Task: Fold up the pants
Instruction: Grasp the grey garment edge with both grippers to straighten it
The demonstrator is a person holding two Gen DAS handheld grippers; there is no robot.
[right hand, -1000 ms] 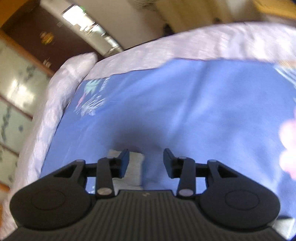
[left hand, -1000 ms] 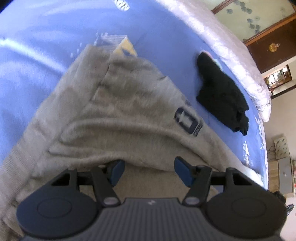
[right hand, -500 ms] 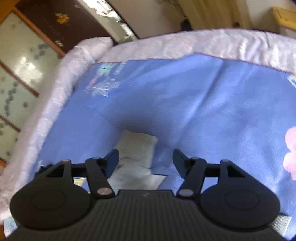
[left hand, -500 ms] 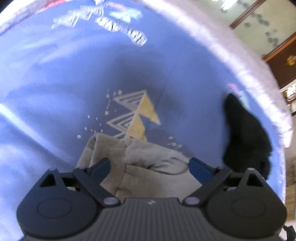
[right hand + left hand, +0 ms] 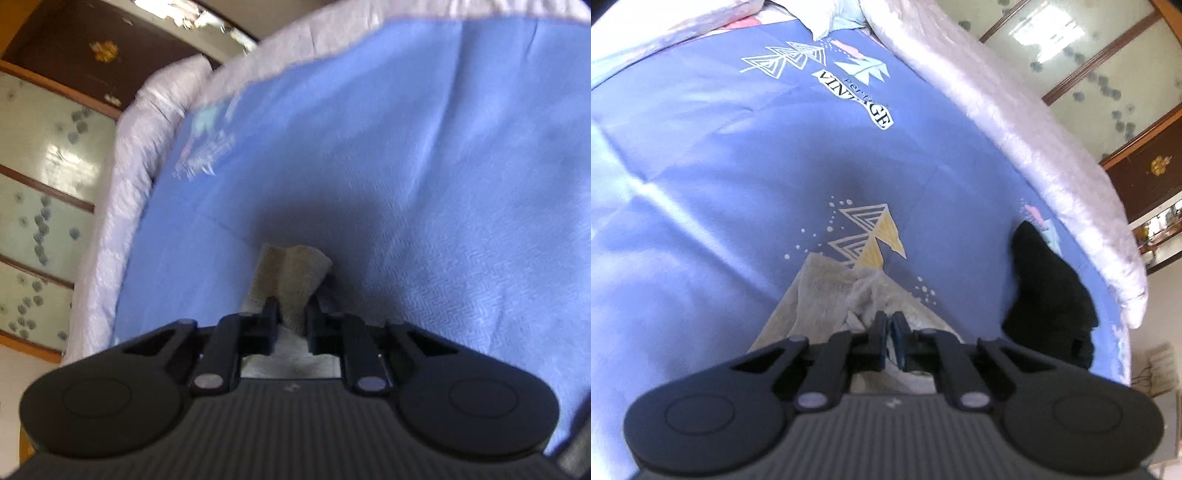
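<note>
The grey pants [image 5: 820,295] lie on a blue printed bedsheet [image 5: 720,166]. In the left wrist view only a bunched end of them shows, just ahead of the tool. My left gripper [image 5: 889,325] is shut on that grey fabric, its blue pads pressed close together. In the right wrist view my right gripper [image 5: 291,314] is shut on another end of the pants [image 5: 291,269], which sticks out past the fingertips above the blue sheet [image 5: 443,166]. The remainder of the pants is hidden under both tools.
A black garment [image 5: 1049,295] lies bunched on the sheet to the right of the left gripper. A pale quilted bed border [image 5: 1034,129] runs along the far side, also in the right wrist view [image 5: 122,177]. A dark wooden cabinet [image 5: 92,55] stands beyond.
Both grippers were open over the pants and have closed on the grey fabric. The left tool moved forward to the pants' end; the right one took hold of the other end.
</note>
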